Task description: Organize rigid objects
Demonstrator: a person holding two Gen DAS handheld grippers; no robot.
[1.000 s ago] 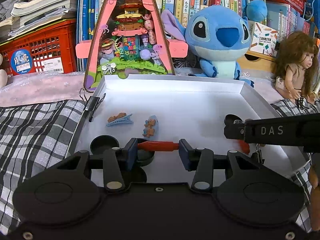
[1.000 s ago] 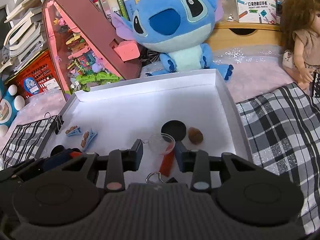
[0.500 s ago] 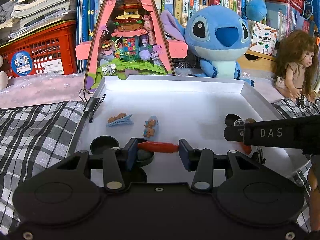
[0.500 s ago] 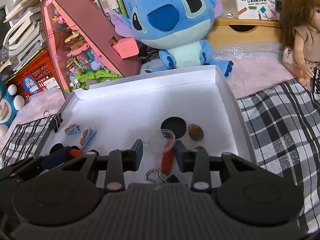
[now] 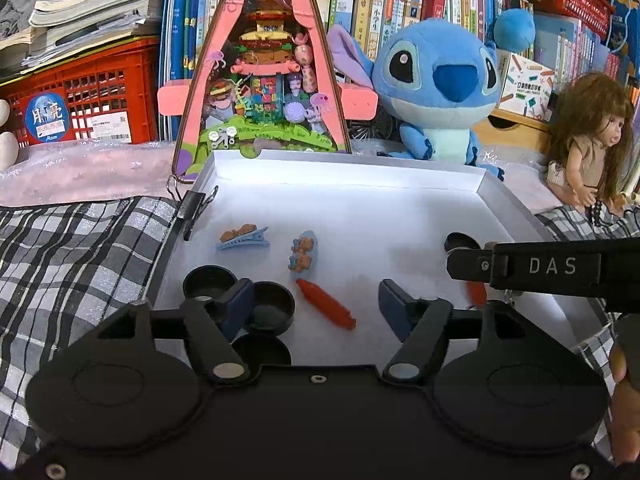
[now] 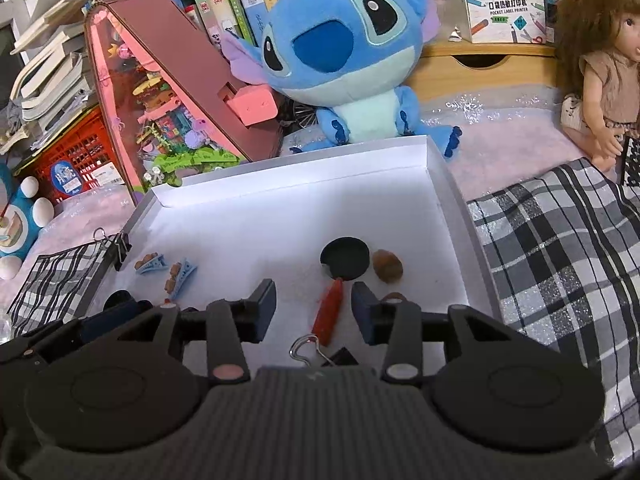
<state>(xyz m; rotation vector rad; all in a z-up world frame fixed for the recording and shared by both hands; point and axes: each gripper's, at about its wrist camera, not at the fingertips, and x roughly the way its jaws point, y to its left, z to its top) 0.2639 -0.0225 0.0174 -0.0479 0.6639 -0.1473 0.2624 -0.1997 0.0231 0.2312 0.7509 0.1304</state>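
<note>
The red sausage toy point(image 5: 326, 305) lies flat on the floor of the white tray point(image 5: 352, 168), near the tray's front edge, between the spread fingers of the left gripper point(image 5: 316, 306), touching neither. A second red sausage toy point(image 6: 329, 312) lies nearer the tray's right wall, between the open fingers of the right gripper point(image 6: 314, 310), its far tip touching a black cap point(image 6: 346, 258). A brown nut-like piece point(image 6: 387, 266) sits just right of that cap. Two blue hair clips point(image 5: 244, 237) point(image 5: 303, 256) rest toward the tray's left wall, where a black binder clip point(image 5: 194, 210) grips the rim. More black caps point(image 5: 272, 306) cluster at the tray's front-left corner.
</note>
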